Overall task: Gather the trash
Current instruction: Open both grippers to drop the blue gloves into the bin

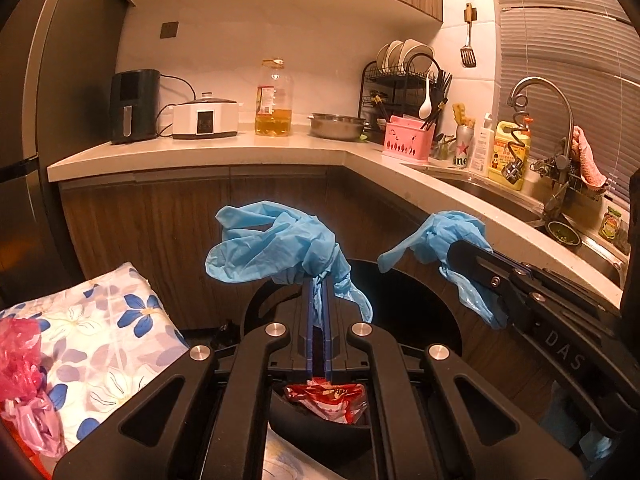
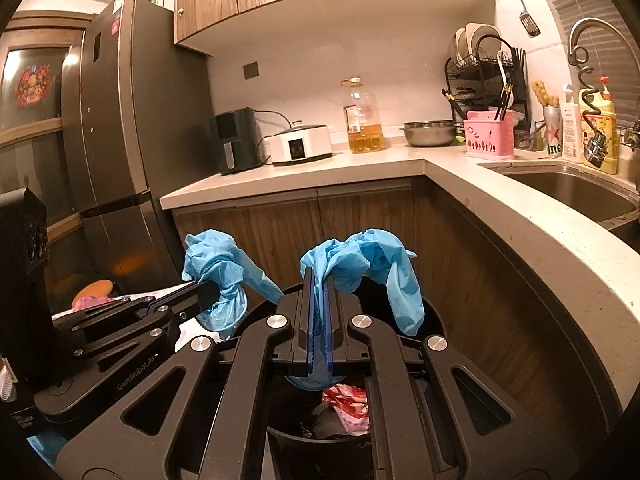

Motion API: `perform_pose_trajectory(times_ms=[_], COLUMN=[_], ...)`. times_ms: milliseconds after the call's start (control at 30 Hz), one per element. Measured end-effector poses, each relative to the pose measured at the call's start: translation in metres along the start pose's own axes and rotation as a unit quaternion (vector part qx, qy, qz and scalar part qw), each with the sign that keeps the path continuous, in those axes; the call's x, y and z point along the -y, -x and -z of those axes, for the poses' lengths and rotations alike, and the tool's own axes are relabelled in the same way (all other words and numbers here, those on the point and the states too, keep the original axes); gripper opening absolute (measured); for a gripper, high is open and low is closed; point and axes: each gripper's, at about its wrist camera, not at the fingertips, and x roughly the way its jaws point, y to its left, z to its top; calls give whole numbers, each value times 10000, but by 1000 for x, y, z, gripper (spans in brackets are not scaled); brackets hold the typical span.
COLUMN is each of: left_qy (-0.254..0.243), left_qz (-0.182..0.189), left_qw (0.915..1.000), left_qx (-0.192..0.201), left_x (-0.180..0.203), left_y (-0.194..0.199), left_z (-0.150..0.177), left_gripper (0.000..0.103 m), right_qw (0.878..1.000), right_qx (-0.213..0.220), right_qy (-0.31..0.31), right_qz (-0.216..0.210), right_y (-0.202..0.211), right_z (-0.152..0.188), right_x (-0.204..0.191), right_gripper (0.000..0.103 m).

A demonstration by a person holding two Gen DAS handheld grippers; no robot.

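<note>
Two black grippers hover side by side above a round black bin (image 2: 400, 312) in front of the pale stone worktop (image 2: 320, 168). The left gripper (image 1: 319, 280) has its jaws clamped on a crumpled, thin blue glove (image 1: 272, 240); the right gripper (image 2: 319, 276) pinches a second limp blue glove (image 2: 360, 260). A glossy red-and-white wrapper (image 2: 348, 404) lies inside the bin.
</note>
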Motion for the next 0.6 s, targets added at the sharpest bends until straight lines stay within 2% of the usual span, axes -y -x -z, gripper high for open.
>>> perform_pose_trajectory(times_ms=[167, 233, 300, 433, 533, 600], left_qy=[-44, -32, -3, 56, 131, 159], left_qz=[-8, -25, -21, -84, -109, -188], left_qw=[10000, 10000, 10000, 9999, 9999, 9997], left_qx=[-63, -60, -48, -16, 4, 32], left_x=[-1, -2, -4, -7, -12, -15], left_y=[-4, -4, -4, -1, 3, 7], left_z=[3, 3, 4, 4, 4, 5], left_gripper=[5, 10, 20, 35, 39, 50], right_qw=[9999, 9998, 9997, 9995, 9994, 9994], right_qx=[-128, -168, -229, -266, -271, -262], right_qy=[-68, -90, -130, -191, -232, -225], right_qz=[1, 19, 2, 8, -28, -42], right_y=[-9, -12, -15, -17, -17, -15], right_z=[2, 3, 4, 6, 6, 6], right_x=[4, 6, 7, 11, 13, 13], right_gripper=[7, 14, 22, 32, 41, 44])
